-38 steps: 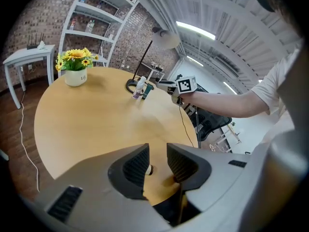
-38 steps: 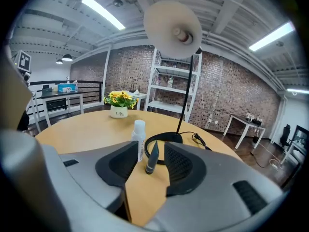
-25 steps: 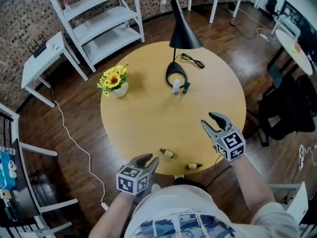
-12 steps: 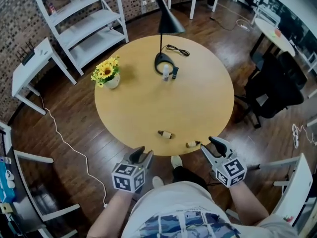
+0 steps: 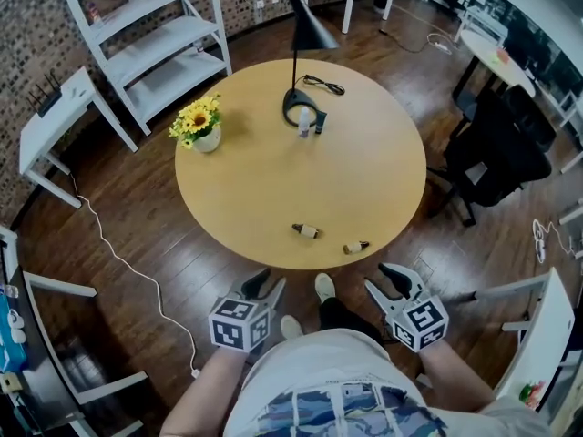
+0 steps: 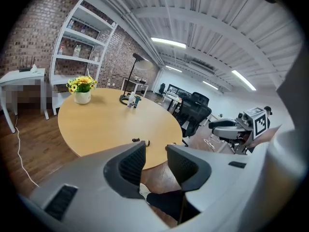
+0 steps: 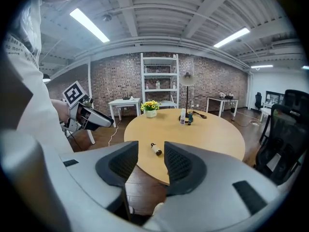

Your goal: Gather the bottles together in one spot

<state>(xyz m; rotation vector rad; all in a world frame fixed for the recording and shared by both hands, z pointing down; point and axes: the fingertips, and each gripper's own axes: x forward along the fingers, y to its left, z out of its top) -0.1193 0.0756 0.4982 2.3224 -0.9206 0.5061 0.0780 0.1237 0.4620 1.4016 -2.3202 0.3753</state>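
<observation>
Retreat: both grippers are now off the table [image 5: 255, 189], hanging below its near edge close to the person's body; a second ago the right gripper [image 5: 383, 281] was over the tabletop near the right rim and the left gripper [image 5: 267, 282] was at the near edge. Right jaws about half open, gap unchanged, nothing in it; in the right gripper view the left lying bottle [image 7: 155, 149] shows through the gap but sits well away on the table. Left jaws also part open and empty. Bottles untouched, same places: white bottle [image 5: 304, 122] and teal bottle [image 5: 321, 123] upright, just beside each other at the lamp [image 5: 310, 30] base on the far side; left lying bottle and right lying bottle [image 5: 355, 247] on their sides by the near edge, apart from each other and well apart from the upright pair. My read: nothing gathered yet; this is a step back, not a reach; next move is to come back in on one lying bottle, probably carrying it to the pair at the lamp.
</observation>
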